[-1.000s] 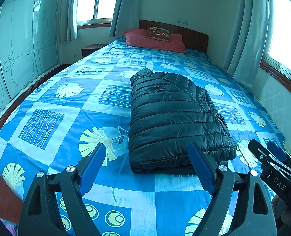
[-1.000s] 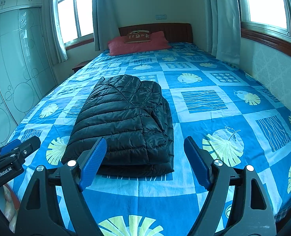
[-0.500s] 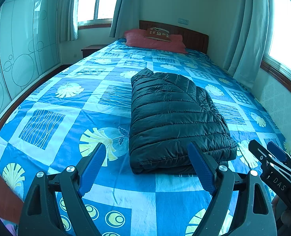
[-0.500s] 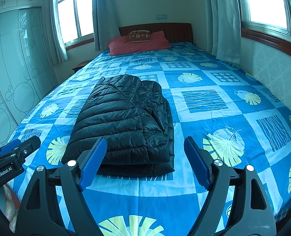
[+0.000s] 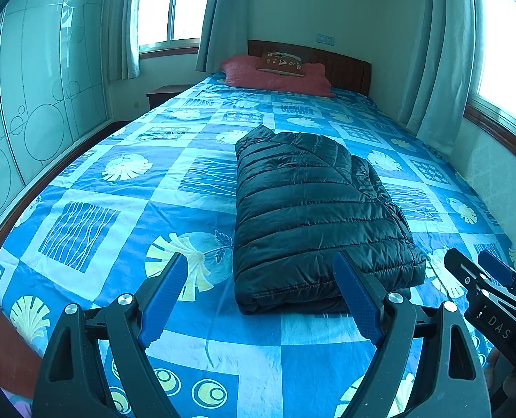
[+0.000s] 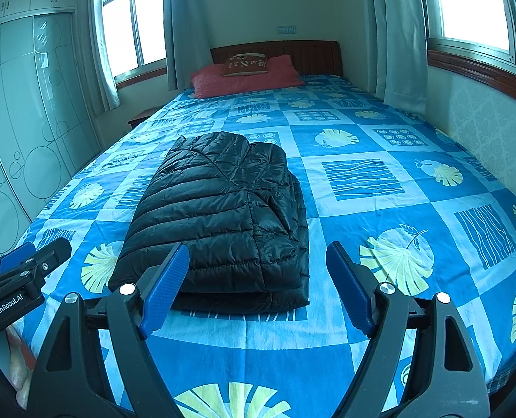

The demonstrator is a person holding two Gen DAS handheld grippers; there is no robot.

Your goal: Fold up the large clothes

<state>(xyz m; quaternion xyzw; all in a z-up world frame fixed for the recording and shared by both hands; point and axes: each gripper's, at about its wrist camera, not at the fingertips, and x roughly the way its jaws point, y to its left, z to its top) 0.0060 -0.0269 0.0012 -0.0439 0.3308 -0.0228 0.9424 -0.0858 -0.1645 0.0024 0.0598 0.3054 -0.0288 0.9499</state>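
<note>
A black puffer jacket (image 5: 313,216) lies folded into a thick rectangle on the bed (image 5: 195,351), its fold facing the foot edge. The left claw (image 5: 263,294) and right claw (image 6: 258,289) both hang spread and empty above the foot edge, apart from the jacket.

We saw the room lit by strong daylight from the windows (image 5: 169,3), whose panes were blown out to plain white in both views. A cool blue-green cast lay over everything. The wardrobe door (image 5: 31,80) carried pale glare streaks near its top. The black jacket (image 6: 223,209) showed soft sheen on its quilting and threw a thin shadow on the bedspread (image 6: 380,191) along its near edge. Fisheye bending curved walls and bed edges, with dark vignetting in the corners. Focus was sharp throughout.
</note>
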